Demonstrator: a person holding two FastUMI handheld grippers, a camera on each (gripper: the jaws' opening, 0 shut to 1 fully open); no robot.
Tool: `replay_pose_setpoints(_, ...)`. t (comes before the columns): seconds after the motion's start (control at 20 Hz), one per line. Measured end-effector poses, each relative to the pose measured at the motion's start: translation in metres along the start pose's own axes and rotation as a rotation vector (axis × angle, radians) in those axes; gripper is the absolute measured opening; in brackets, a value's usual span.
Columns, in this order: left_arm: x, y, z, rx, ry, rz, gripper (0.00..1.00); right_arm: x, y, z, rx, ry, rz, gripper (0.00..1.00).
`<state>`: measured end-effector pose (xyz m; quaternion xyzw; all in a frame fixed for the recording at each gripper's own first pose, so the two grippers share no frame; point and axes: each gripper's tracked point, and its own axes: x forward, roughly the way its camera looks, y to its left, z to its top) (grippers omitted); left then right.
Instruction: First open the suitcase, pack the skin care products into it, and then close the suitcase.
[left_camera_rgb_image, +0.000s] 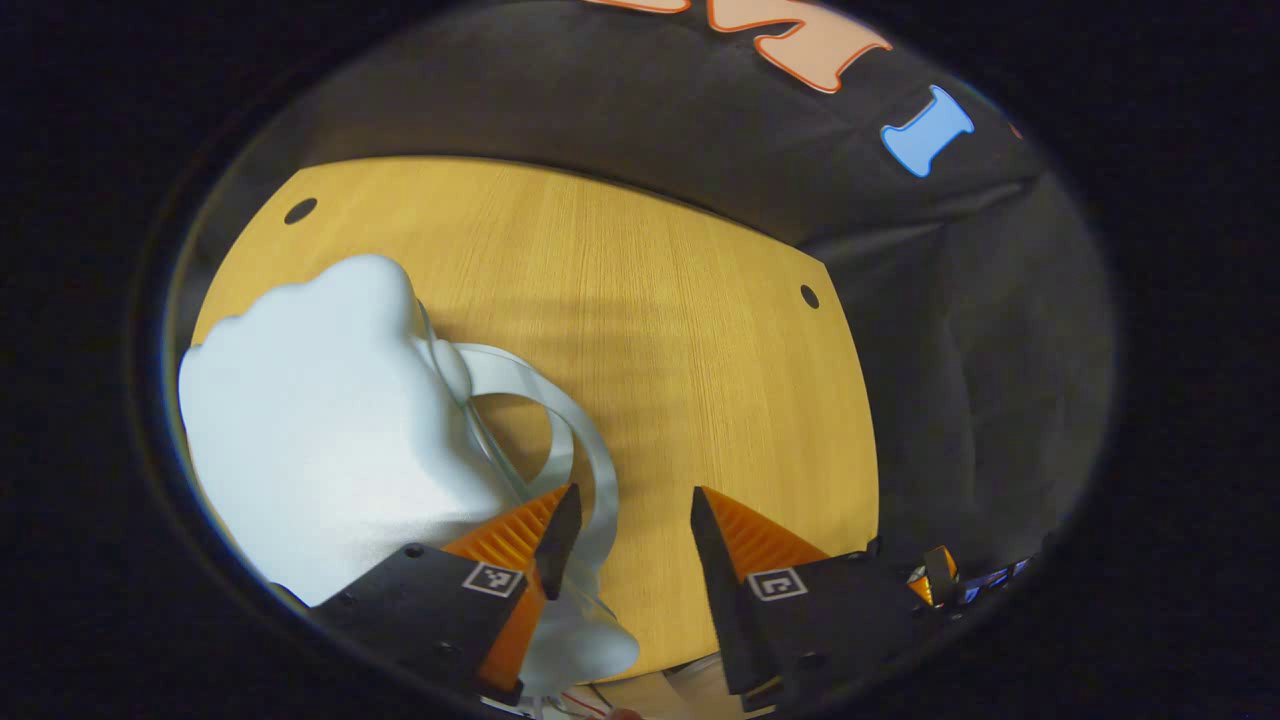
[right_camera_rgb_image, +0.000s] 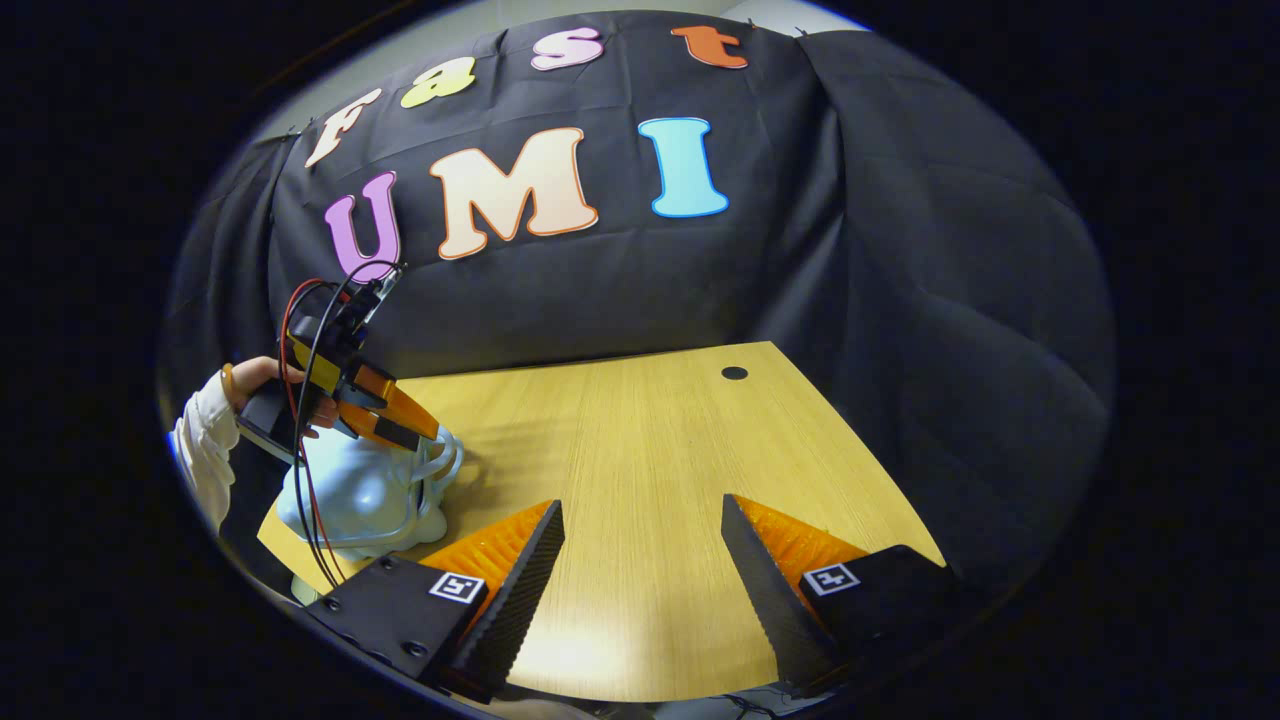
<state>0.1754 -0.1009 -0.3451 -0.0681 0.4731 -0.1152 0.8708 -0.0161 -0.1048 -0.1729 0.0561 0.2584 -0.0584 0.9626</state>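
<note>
Left claw (left_camera_rgb_image: 625, 520) hangs released right above the pale blue suitcase (left_camera_rgb_image: 330, 430) on the counter (left_camera_rgb_image: 680, 350); right claw (right_camera_rgb_image: 640, 540), also released, hovers well apart from it.

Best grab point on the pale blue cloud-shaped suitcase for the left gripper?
Probably the pale arched handle on the pale blue cloud-shaped suitcase. It loops clear of the wooden table, thin enough to fit between open fingers; the body looks too bulbous. Come from above, where the left gripper sits, jaws straddling the band.

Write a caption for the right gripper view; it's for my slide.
Open right tongs over the wooden table; left tongs at the pale blue suitcase.
</note>
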Motion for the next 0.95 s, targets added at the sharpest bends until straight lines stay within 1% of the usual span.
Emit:
replay_pose_setpoints(0.05,-0.007,-0.001,-0.002,0.025,-0.019,0.020,0.77,0.002,0.004,0.003,-0.005,-0.003,0.012,0.99)
replay_pose_setpoints(0.1,-0.015,-0.001,-0.003,0.051,-0.036,0.043,0.82,0.003,0.009,0.005,-0.009,-0.007,0.023,0.99)
replay_pose_setpoints(0.15,-0.021,-0.002,-0.005,0.076,-0.058,0.064,0.83,0.004,0.014,0.007,-0.013,-0.011,0.035,0.99)
replay_pose_setpoints(0.2,-0.028,-0.003,-0.007,0.094,-0.080,0.090,0.89,0.007,0.017,0.009,-0.016,-0.014,0.046,0.99)
replay_pose_setpoints(0.35,-0.040,0.002,-0.019,0.128,-0.119,0.157,0.92,0.012,0.028,0.016,-0.020,-0.022,0.074,0.99)
replay_pose_setpoints(0.4,-0.043,0.004,-0.023,0.131,-0.129,0.175,0.93,0.012,0.030,0.018,-0.021,-0.026,0.082,0.96)
replay_pose_setpoints(0.45,-0.045,0.006,-0.028,0.129,-0.136,0.192,0.93,0.015,0.032,0.021,-0.023,-0.028,0.089,0.99)
replay_pose_setpoints(0.7,-0.048,0.015,-0.048,0.071,-0.162,0.240,0.93,0.019,0.037,0.025,-0.029,-0.023,0.115,0.99)
replay_pose_setpoints(0.9,-0.053,0.017,-0.058,0.052,-0.179,0.262,0.92,0.023,0.038,0.028,-0.043,-0.020,0.128,0.99)
replay_pose_setpoints(0.95,-0.055,0.017,-0.060,0.049,-0.179,0.270,0.92,0.024,0.039,0.028,-0.044,-0.020,0.132,0.96)
